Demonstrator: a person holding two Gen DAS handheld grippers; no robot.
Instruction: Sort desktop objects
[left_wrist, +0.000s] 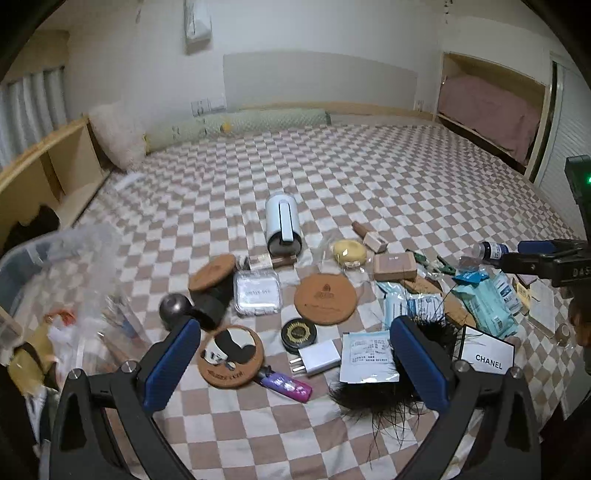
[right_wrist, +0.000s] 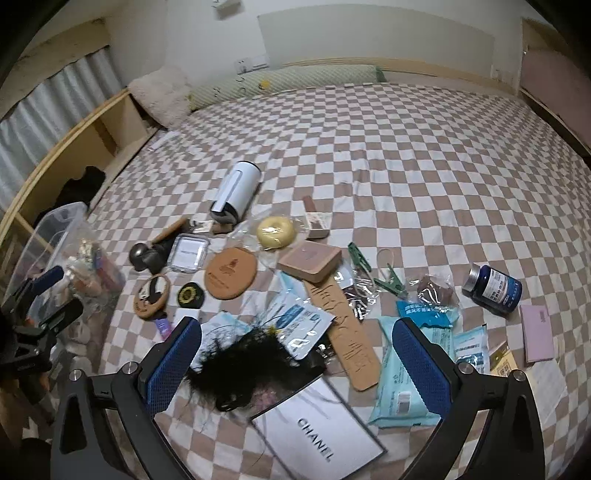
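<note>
I hold my left gripper (left_wrist: 295, 354) wide, empty, above the white charger (left_wrist: 318, 356). My right gripper (right_wrist: 295, 354) gapes wide too, over the black feather tuft (right_wrist: 240, 363) beside the Chanel card (right_wrist: 317, 430).

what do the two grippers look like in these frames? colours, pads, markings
Both match: the left gripper and right gripper have black arched plastic finger arms with silver screw heads and flat blue pads with a fine textured surface. Seen from the left wrist view, the right gripper's black body carries partly cut-off white lettering and a small green light above it. No cables or sleeves show.
</note>
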